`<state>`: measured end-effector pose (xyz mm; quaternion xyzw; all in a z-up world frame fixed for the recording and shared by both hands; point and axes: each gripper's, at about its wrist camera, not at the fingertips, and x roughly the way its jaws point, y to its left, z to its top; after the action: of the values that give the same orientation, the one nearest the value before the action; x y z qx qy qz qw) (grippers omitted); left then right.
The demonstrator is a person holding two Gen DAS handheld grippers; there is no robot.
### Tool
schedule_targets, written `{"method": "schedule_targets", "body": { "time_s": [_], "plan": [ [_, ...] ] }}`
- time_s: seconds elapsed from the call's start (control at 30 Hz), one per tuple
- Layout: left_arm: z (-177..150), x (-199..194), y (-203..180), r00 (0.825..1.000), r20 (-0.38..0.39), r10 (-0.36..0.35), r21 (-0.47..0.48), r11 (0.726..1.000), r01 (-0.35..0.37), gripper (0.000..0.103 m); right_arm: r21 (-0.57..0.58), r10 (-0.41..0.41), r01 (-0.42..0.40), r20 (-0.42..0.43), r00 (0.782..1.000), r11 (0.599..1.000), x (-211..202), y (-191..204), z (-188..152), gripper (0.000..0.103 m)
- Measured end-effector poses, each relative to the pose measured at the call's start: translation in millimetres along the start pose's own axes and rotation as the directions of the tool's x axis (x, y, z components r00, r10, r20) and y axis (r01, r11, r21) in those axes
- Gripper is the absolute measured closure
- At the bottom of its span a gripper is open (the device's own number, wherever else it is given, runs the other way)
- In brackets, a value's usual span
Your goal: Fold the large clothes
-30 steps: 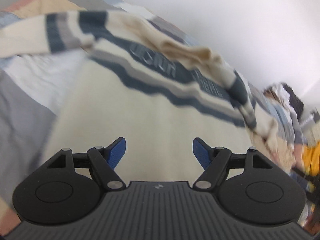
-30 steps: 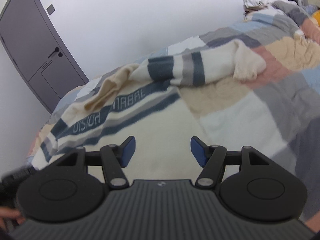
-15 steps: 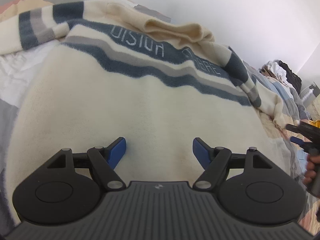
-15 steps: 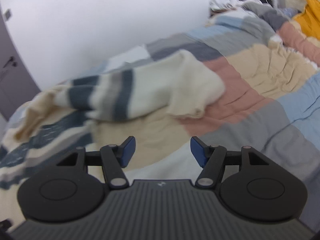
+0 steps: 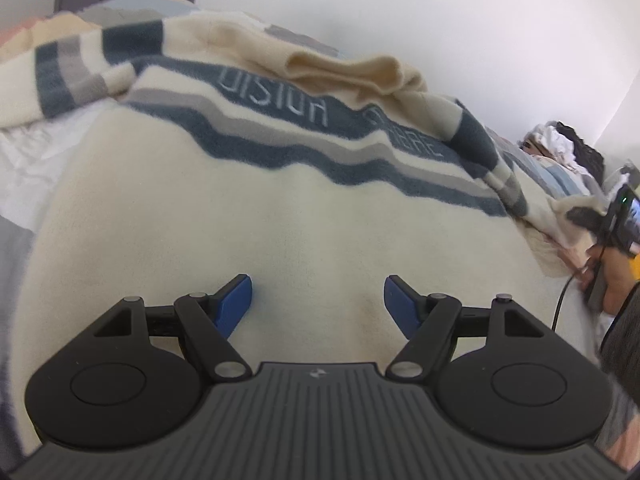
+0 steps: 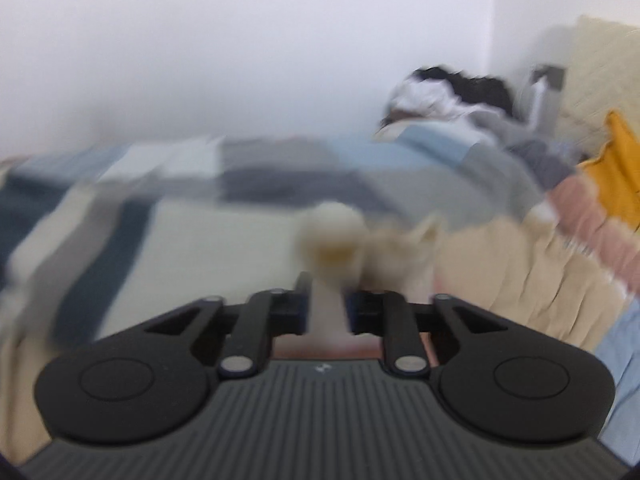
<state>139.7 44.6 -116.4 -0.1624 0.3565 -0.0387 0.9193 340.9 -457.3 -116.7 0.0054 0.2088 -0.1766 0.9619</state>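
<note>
My right gripper [image 6: 326, 312] has just closed its jaws on the sweater's cuff [image 6: 332, 240] — my left gripper [image 5: 318, 304] hovers above the sweater [image 5: 280, 216], jaws apart.

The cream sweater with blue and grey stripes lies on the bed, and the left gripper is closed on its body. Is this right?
Not quite. The left gripper is open over the sweater, its blue pads apart with nothing pinched between them, as the left wrist view shows. The sweater does lie on the bed.
</note>
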Motion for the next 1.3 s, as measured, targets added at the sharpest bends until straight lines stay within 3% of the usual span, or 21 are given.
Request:
{"method": "schedule_targets", "body": {
  "time_s": [0.1,0.23,0.33,0.5,0.57,0.67,0.87,1.0,1.2,1.23,1.3],
  "plan": [
    [3,-3,8,1.000,0.011,-0.002,-0.041,0.999,0.002,0.026,0.014,-0.071,0.071,0.010,0.997,0.997,30,-22,13,0.088],
    [4,2,17,1.000,-0.004,-0.022,-0.086,0.996,0.022,0.026,0.069,-0.161,0.166,-0.076,0.984,0.984,71,-55,12,0.088],
    [2,8,11,1.000,0.002,0.007,-0.053,0.999,-0.007,0.026,0.161,-0.155,0.174,-0.125,0.980,0.971,83,-74,-2,0.089],
    [1,12,4,0.999,0.004,0.036,-0.012,0.999,-0.036,0.026,0.169,-0.182,0.196,-0.095,0.979,0.966,69,-66,-2,0.088],
    [1,11,4,0.999,0.004,0.037,-0.014,0.999,-0.037,0.026,0.175,-0.220,0.224,-0.045,0.975,0.959,51,-60,0,0.088],
    [2,10,7,0.999,0.005,0.034,-0.029,0.999,-0.034,0.026,0.196,-0.214,0.215,-0.025,0.976,0.957,20,-50,8,0.088],
    [1,-6,18,1.000,0.002,-0.017,-0.160,0.987,0.017,0.026,0.196,-0.060,0.067,-0.040,0.997,0.978,-56,-22,25,0.087],
    [-2,-23,28,1.000,0.012,-0.004,-0.221,0.975,0.007,0.026,0.138,0.089,-0.080,-0.063,0.994,0.987,-127,6,31,0.086],
    [-8,-55,33,1.000,0.030,0.000,-0.252,0.968,0.008,0.026,0.206,0.301,-0.268,-0.149,0.942,0.941,-226,25,23,0.085],
    [-10,-63,33,0.999,0.036,0.001,-0.258,0.966,0.008,0.026,0.223,0.324,-0.284,-0.169,0.931,0.933,-239,28,18,0.083],
    [-12,-77,34,0.999,0.047,0.006,-0.259,0.966,0.006,0.026,0.254,0.371,-0.318,-0.198,0.907,0.914,-263,34,6,0.069]
  ]
}}
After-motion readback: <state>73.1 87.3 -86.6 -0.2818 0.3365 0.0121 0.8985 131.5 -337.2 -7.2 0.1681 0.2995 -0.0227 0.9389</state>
